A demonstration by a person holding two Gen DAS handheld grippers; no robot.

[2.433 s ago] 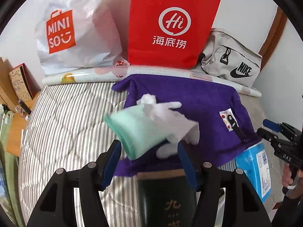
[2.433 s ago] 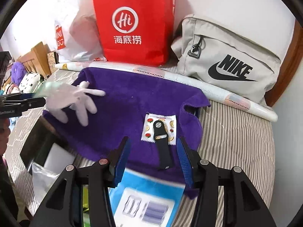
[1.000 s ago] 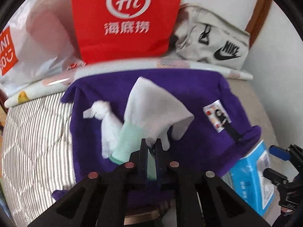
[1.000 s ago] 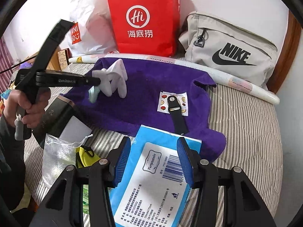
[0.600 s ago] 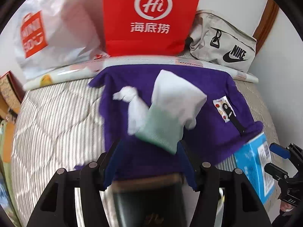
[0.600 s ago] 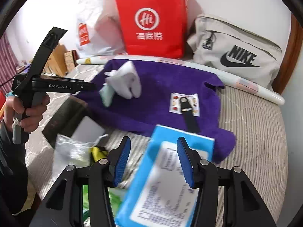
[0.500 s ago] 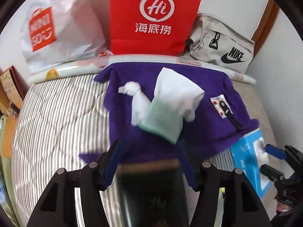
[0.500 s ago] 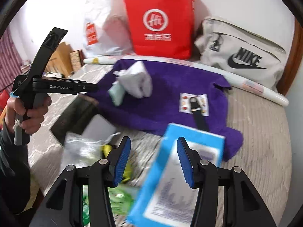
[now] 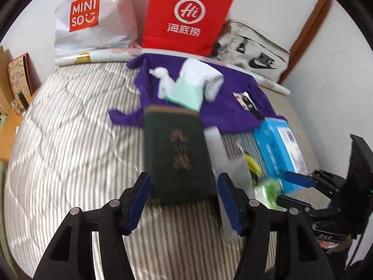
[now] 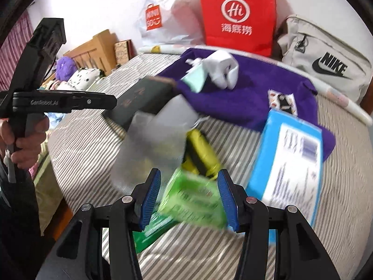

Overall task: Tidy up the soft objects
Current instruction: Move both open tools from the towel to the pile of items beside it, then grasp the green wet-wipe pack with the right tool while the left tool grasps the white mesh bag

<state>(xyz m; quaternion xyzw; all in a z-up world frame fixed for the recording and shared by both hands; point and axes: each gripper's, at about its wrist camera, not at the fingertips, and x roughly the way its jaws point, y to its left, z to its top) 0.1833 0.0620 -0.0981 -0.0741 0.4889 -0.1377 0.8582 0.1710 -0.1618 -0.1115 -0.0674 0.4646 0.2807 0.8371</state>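
The left hand-held gripper hangs over the striped bed with its blue pads spread wide and nothing between them; just past its tips lies a dark green book with gold lettering. The right hand-held gripper is likewise wide and empty, poised low over a green packet, with a yellow-and-black item and a clear pouch just beyond, all blurred. To the right of these lies a blue box, its far edge on a purple towel. The far end of the book also overlaps the towel. On the towel's far half sits a white glove with a mint-green cuff, bunched in a heap, with a smaller white scrap touching its left side. Nearer the right edge of the towel is a small patterned card with a black strap. Behind the towel, against the wall, stand a white bag, a red bag and a grey pouch.
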